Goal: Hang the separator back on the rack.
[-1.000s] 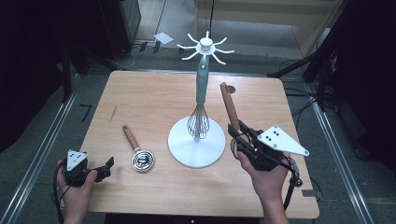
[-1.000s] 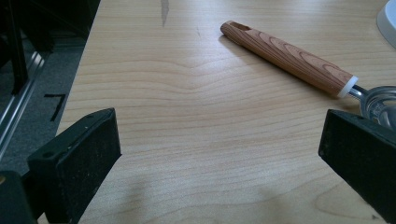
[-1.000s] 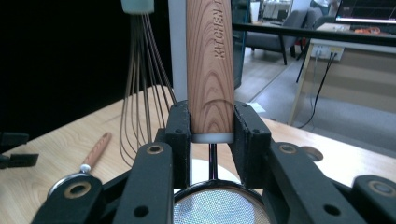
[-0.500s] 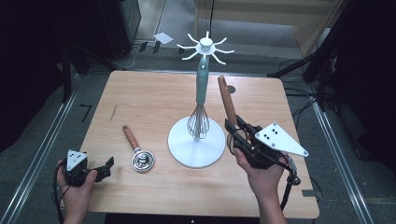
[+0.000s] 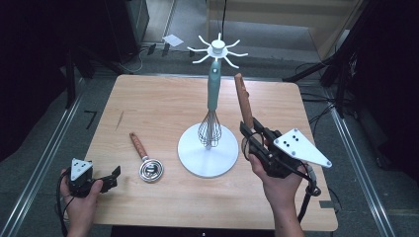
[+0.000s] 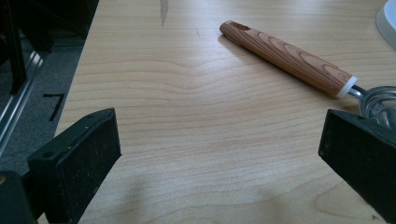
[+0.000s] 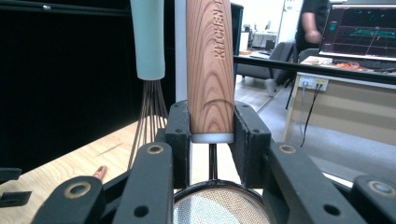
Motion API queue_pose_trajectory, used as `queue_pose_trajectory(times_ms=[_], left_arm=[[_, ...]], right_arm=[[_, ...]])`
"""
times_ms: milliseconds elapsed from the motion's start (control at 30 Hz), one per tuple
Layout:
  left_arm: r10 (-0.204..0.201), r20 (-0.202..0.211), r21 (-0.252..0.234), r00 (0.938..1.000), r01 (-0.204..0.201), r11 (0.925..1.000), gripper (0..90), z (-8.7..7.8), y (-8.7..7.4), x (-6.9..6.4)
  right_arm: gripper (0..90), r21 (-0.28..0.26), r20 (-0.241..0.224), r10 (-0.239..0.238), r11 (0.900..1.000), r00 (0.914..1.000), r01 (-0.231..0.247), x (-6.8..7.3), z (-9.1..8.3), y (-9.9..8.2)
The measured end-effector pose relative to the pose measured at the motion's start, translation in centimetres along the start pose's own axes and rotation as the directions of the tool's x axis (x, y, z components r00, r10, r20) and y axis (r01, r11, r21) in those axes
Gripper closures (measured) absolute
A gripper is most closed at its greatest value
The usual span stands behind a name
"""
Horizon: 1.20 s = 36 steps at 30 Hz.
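Hidden from above: head of the strainer, tucked under the right gripper, only the wooden handle rising clear. Seen in the right gripper view as a mesh bowl, cut off at the bottom edge. Handle lettering cut off at the top there. In the left gripper view, scoop bowl half covered by the right-hand jaw, stand base clipped at the corner.

On the stand, one whisk hanging from the top hooks, wires just above the base; other hooks bare.

Right gripper closed narrow on the strainer handle, pads pressing both sides just above its white collar, handle upright, close beside the whisk, raised off the table.

Left gripper spread wide, gripping nothing, low at the table's near left edge, scoop lying just beyond it
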State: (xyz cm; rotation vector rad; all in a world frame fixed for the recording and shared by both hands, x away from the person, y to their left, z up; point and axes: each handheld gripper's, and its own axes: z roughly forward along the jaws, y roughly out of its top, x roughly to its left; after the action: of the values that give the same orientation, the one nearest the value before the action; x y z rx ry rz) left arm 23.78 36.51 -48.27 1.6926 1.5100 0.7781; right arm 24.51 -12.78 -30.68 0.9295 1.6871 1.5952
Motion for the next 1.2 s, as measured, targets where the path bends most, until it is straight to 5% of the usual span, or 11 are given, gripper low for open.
queue_pose_trajectory(times_ms=[1200], left_arm=[[0.001, 0.002, 0.002, 1.0, -0.001, 1.0, 0.0, 0.0, 0.0, 0.0]], right_arm=[[72.0, -0.066, 0.026, -0.027, 0.9974, 0.9993, 0.029, 0.6, -0.2, 2.2]])
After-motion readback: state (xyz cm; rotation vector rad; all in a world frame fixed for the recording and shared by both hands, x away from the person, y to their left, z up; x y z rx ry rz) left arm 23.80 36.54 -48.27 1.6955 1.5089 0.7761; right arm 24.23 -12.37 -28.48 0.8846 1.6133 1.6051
